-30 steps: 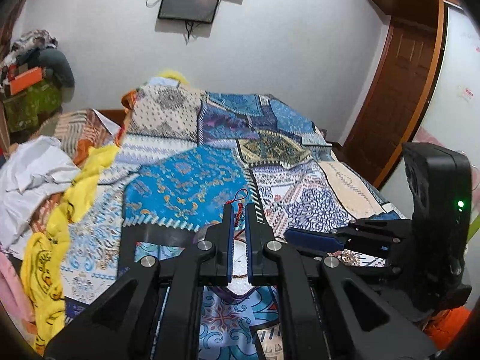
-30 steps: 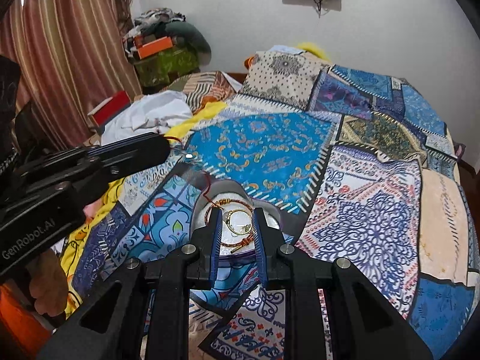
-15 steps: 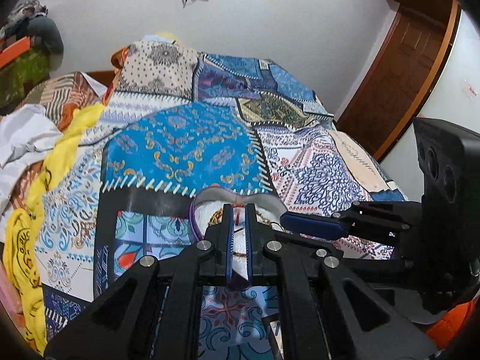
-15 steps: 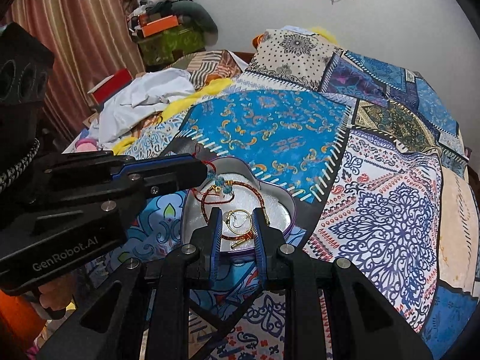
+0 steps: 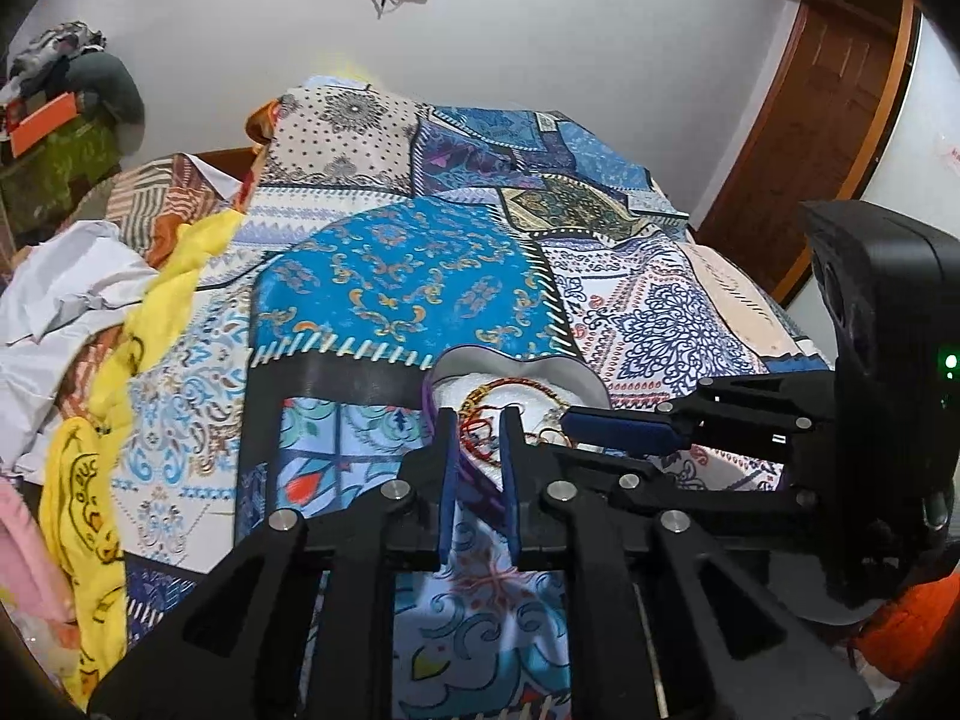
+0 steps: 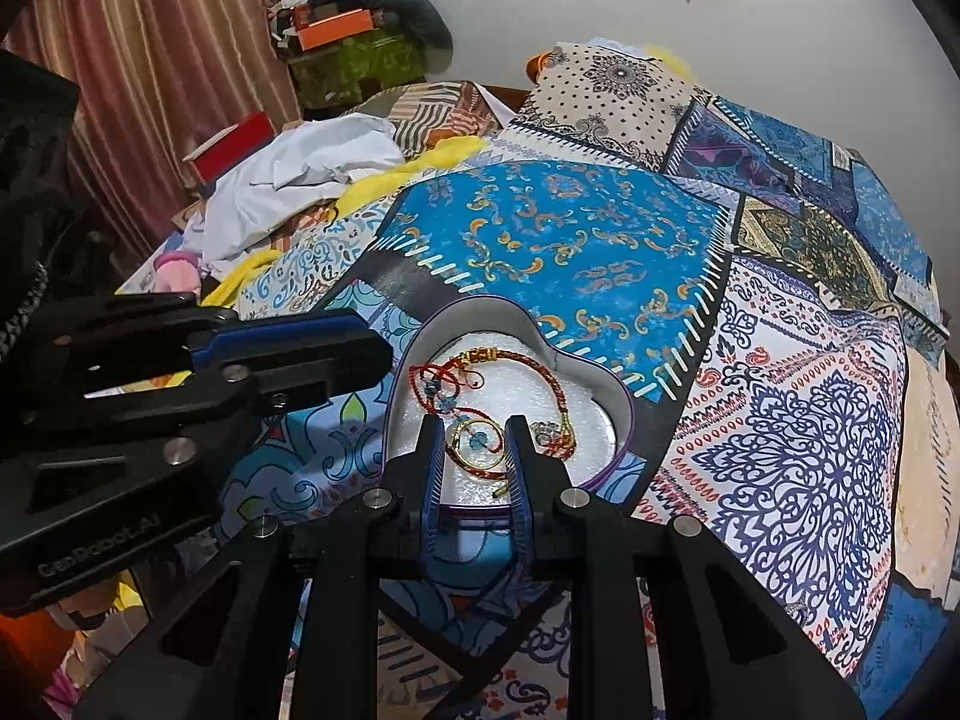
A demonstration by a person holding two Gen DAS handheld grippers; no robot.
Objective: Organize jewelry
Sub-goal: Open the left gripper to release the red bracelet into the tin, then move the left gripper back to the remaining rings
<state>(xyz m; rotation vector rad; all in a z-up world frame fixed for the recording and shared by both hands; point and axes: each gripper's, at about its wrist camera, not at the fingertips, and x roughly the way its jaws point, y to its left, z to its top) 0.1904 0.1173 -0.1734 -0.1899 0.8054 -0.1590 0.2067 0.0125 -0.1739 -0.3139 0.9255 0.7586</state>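
Note:
A heart-shaped tin (image 6: 621, 402) with a white lining lies on the patchwork bedspread. In it lie a red braided bracelet (image 6: 534, 363), a red beaded thread bracelet (image 6: 441, 387) and a gold ring with a blue bead (image 6: 474, 441). My right gripper (image 6: 477, 429) is open just above the tin, with the gold ring between its fingers. My left gripper (image 5: 477, 420) is open at the tin's (image 5: 516, 363) near left edge; the red thread bracelet (image 5: 480, 426) shows between its fingers. The right gripper (image 5: 624, 429) also shows in the left wrist view, over the tin.
White cloth (image 6: 300, 174) and yellow cloth (image 5: 90, 480) are heaped on the bed's left side. A red box (image 6: 231, 147) lies near the curtain. A pile of things with an orange box (image 6: 333, 27) stands in the far left corner. A wooden door (image 5: 834, 102) is at the right.
My left gripper came down with the red thread bracelet, opened and let it go in the tin. My right gripper opened a little wider above the tin.

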